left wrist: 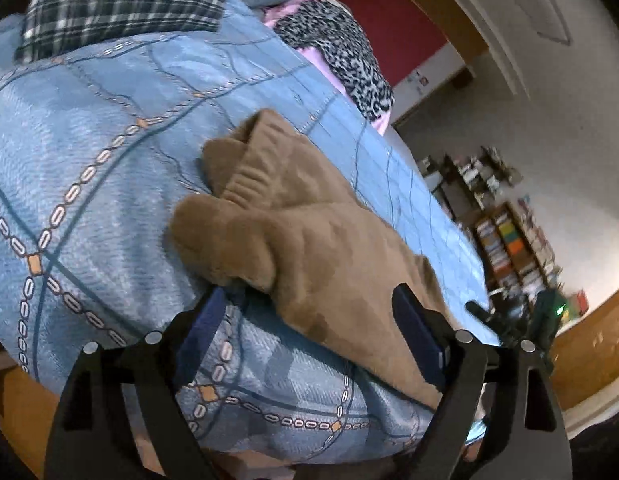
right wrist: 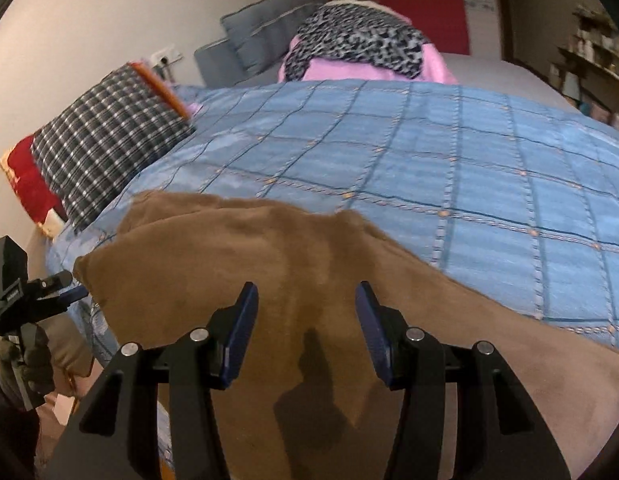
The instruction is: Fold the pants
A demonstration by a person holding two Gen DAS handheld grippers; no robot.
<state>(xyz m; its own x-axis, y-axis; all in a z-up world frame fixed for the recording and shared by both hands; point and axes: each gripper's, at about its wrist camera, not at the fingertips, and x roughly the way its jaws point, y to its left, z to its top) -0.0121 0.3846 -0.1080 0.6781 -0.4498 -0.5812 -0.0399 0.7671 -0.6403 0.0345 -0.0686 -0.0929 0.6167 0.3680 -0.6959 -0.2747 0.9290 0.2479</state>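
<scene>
Left hand-held gripper (left wrist: pixel 313 320): jaws spread wide, nothing clamped; brown pants (left wrist: pixel 309 240) lie just ahead, one edge reaching in between the fingers without being pressed. Right hand-held gripper (right wrist: pixel 305 324): jaws parted, held above the pants' fabric, none of it pinched. The pants are seen lying crumpled on the bed, spread on a blue quilt (right wrist: pixel 429 160) directly ahead of both grippers. Farther beyond, to the left, a plaid pillow (right wrist: pixel 109 144) is noted; farthest ahead, a leopard-print cloth (right wrist: pixel 357 44) over pink fabric. At the left edge of the right wrist view, a gloved hand (right wrist: pixel 25 364) is seen gripping the other tool's handle.
</scene>
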